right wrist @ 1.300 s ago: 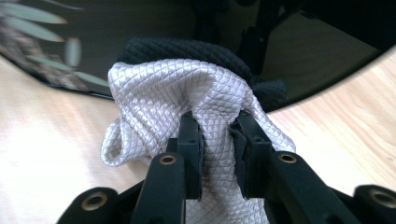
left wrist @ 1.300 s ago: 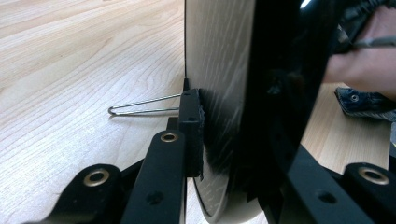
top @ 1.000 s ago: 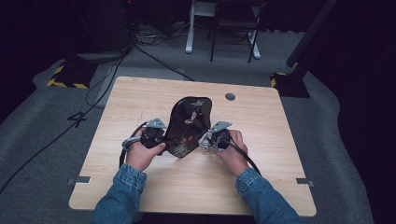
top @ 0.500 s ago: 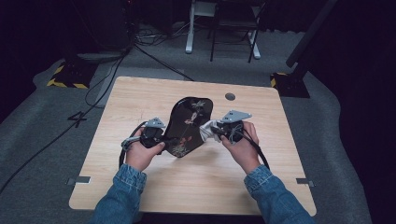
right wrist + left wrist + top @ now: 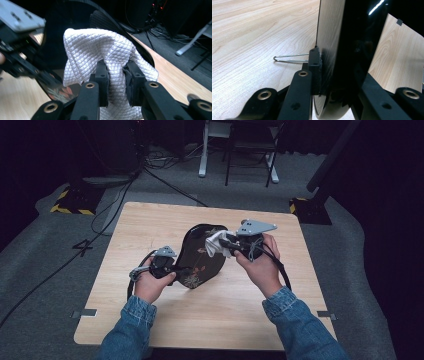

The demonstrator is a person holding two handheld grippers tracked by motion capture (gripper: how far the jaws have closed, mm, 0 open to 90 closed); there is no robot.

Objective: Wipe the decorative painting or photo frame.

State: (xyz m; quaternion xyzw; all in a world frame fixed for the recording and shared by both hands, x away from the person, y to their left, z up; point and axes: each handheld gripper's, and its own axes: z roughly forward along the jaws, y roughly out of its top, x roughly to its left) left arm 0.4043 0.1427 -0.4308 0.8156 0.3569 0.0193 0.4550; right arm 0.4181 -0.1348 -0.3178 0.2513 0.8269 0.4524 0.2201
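Tray held on edge on the tabletop by the clamped left tool | white cloth, pinched in the right tool, lifted from near edge to far rim since a second ago | wiping judged underway

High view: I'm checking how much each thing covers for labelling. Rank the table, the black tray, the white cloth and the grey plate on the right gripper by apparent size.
1. table
2. black tray, held tilted up, so foreshortened
3. white cloth and grey plate: look much alike, and the cloth is bunched, so no ranking.
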